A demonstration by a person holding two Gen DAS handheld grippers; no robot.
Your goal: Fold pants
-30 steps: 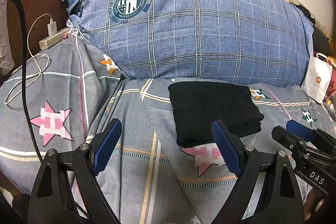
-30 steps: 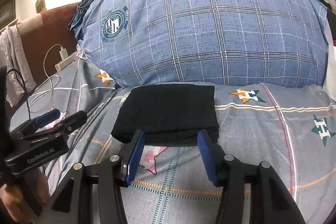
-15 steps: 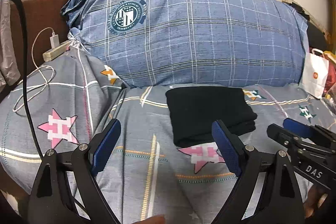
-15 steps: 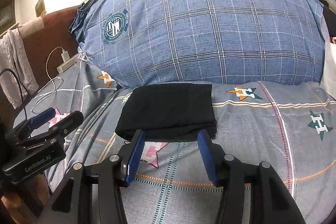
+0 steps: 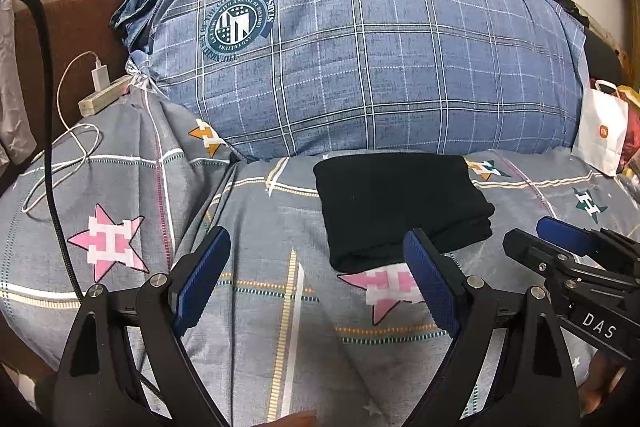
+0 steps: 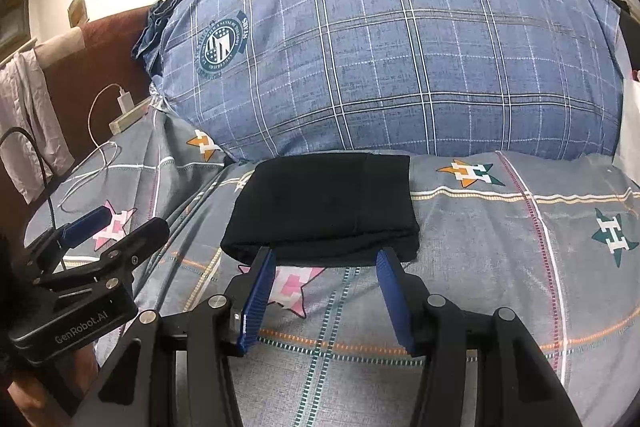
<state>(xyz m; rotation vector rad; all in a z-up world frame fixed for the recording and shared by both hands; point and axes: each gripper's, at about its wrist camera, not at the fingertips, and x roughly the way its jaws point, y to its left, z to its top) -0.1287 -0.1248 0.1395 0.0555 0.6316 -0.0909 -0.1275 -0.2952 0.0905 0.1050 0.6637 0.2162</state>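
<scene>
The black pants (image 5: 400,205) lie folded into a compact rectangle on the grey star-print bedsheet (image 5: 260,307), just in front of the big blue plaid pillow (image 5: 360,59). They also show in the right wrist view (image 6: 324,211). My left gripper (image 5: 316,279) is open and empty, held back from the pants' near left corner. My right gripper (image 6: 324,287) is open and empty, just short of the pants' near edge. The right gripper shows in the left wrist view (image 5: 560,243), and the left gripper shows in the right wrist view (image 6: 100,231).
A white power strip with charger and cable (image 5: 100,95) lies at the back left beside a brown headboard (image 5: 80,15). A white paper bag (image 5: 602,131) stands at the right. A black cable (image 5: 48,147) hangs on the left.
Both grippers have drawn back slightly from the folded pants and stayed open. The pants have not moved.
</scene>
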